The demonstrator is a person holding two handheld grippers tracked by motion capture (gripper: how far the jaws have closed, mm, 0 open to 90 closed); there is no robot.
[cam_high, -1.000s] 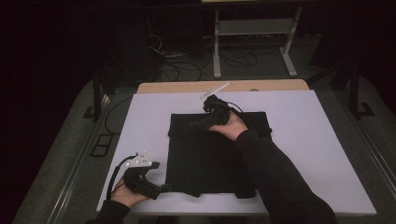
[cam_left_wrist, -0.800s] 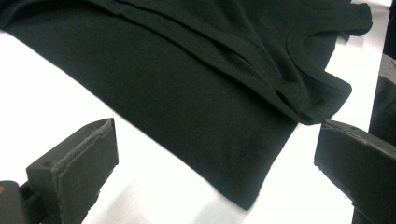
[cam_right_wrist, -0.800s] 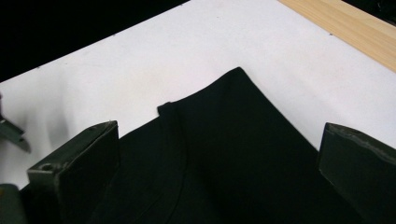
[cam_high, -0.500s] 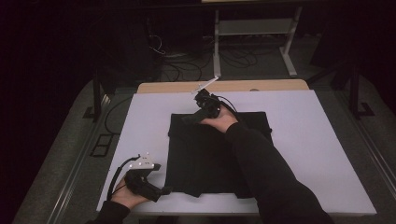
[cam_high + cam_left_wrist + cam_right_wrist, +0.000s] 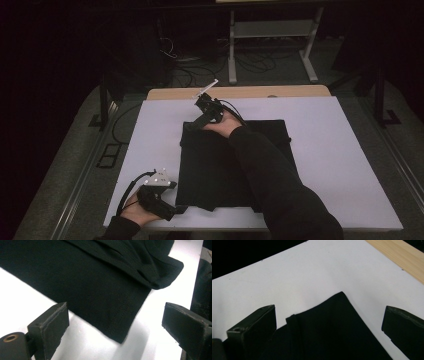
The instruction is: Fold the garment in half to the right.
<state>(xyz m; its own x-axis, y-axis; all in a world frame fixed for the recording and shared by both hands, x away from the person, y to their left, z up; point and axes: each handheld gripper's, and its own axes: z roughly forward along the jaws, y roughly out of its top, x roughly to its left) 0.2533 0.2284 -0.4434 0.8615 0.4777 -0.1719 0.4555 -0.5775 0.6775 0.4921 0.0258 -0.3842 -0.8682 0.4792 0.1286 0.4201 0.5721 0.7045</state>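
Black cloth (image 5: 235,165) flat on table (image 5: 340,150) | both jaws open, nothing gripped | risk: single layer pinched, fold skewed.

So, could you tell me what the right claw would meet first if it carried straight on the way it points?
Most likely the far left corner of the black cloth, which lies between the open right claw jaws; beyond it, the white table. Depth is hard to judge.

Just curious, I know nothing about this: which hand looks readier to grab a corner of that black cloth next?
Probably the left. Its open tongs already straddle the black cloth's near corner, while the right tongs sit open over the far corner.
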